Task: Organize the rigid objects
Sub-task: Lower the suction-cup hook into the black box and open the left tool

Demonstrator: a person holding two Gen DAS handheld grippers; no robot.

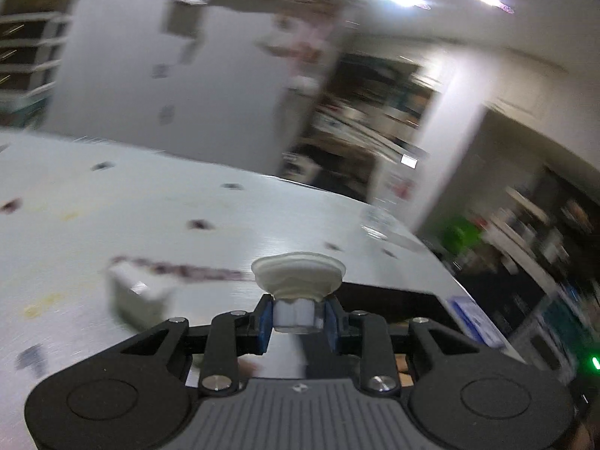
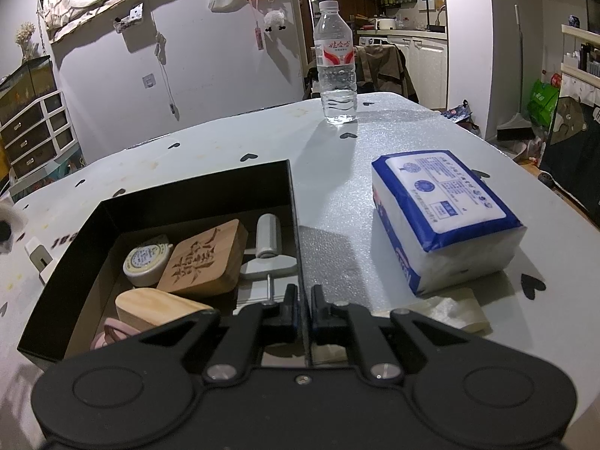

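Observation:
The left wrist view is blurred by motion. My left gripper (image 1: pixel 296 315) is shut on a small white ribbed knob with a cream disc on top (image 1: pixel 298 273), held above the white table (image 1: pixel 112 206). A black edge of the box (image 1: pixel 393 296) lies just beyond it. In the right wrist view, my right gripper (image 2: pixel 303 307) is shut on the right wall of the open black box (image 2: pixel 187 202). Inside the box lie a round tin (image 2: pixel 146 258), an engraved wooden block (image 2: pixel 204 258), a grey metal part (image 2: pixel 268 240), a plain wooden piece (image 2: pixel 157 305) and a pink item (image 2: pixel 110 332).
A water bottle (image 2: pixel 335 71) stands at the far side of the table. A blue-and-white tissue pack (image 2: pixel 442 217) lies right of the box, with a cream slab (image 2: pixel 453 311) beside it. A small white block (image 1: pixel 138 296) sits left of the box. Furniture crowds the room behind.

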